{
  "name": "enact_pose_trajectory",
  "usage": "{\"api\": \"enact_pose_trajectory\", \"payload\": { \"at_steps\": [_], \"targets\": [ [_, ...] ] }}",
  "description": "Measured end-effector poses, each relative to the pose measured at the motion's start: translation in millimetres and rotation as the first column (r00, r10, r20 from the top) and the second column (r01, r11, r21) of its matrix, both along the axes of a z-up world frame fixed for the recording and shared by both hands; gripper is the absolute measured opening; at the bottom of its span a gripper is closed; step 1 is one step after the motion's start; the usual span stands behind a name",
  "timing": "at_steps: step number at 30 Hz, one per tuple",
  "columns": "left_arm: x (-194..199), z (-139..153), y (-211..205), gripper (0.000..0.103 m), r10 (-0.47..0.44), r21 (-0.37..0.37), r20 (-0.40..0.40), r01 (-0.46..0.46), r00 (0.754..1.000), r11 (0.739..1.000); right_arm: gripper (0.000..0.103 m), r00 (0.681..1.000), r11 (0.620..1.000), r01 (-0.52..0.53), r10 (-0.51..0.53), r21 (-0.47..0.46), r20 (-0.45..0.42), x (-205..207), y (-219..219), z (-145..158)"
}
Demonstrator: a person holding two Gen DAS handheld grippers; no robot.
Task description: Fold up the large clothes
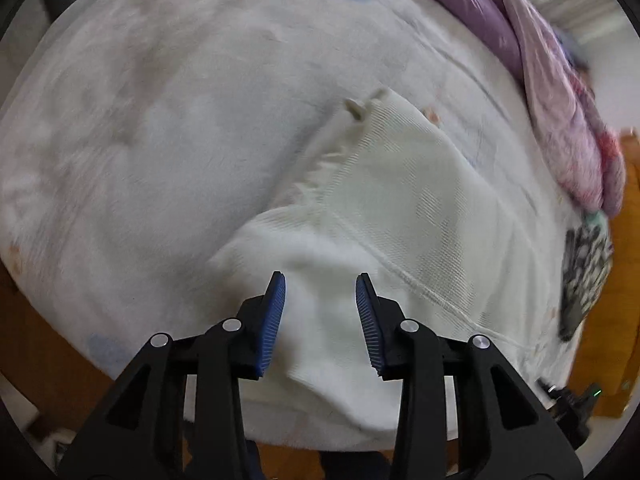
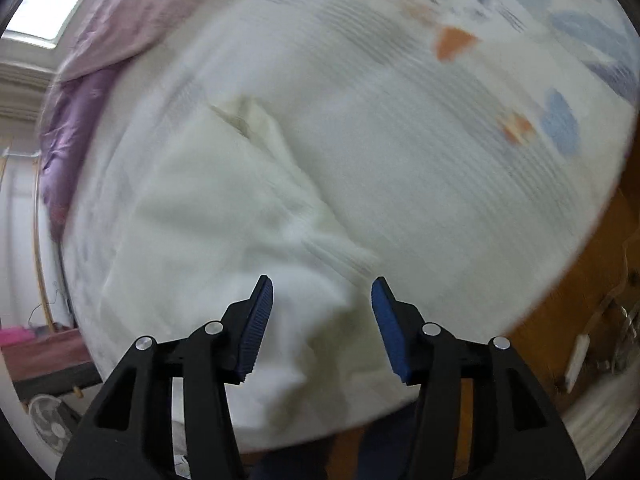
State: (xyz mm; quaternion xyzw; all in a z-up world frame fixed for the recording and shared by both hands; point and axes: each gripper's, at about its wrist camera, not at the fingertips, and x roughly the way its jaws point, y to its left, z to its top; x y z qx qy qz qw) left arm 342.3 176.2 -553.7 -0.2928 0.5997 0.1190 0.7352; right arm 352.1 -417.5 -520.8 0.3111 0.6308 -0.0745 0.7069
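On a bed covered with a pale patterned sheet (image 1: 168, 152) lies a cream-white knitted garment (image 1: 404, 200), folded near the bed's front edge. Both the left gripper (image 1: 321, 285) and right gripper (image 2: 322, 286) hover over it, jaws parted, blue pads clear of the cloth between them

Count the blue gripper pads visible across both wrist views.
4. Two on the left gripper, flanking the white garment; two on the right gripper, likewise over it. Both pairs stand apart, gripping nothing. None looks hidden.
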Motion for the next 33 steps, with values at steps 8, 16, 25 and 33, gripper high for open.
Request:
{"api": "enact_pose_trajectory", "payload": {
  "at_steps": [8, 16, 25, 33],
  "targets": [
    [11, -63, -32, 0.049, -0.089, 0.181, -0.186, 0.123, 0.978, 0.976, 0.0, 0.955, 0.958, -0.281, 0.272, -0.066, -0.122, 38, 31, -56],
    [-4, -79, -28, 0.048, -0.078, 0.173, -0.199, 0.113, 0.977, 0.978, 0.0, 0.918, 0.936, -0.348, 0.327, -0.059, -0.223, 25, 23, -95],
    [-14, -51, 7, 0.077, -0.031, -0.036, 0.013, 0.031, 0.999, 0.999, 0.006, 0.939, 0.92, -0.339, 0.318, -0.199, -0.132, 31, 64, -37],
    [-37, -60, 33, 0.078, -0.028, -0.051, -0.011, 0.027, 1.0, 0.998, 0.007, 0.88, 0.884, -0.443, 0.461, -0.15, 0.116, 87, 201, 10]
  ]
}}
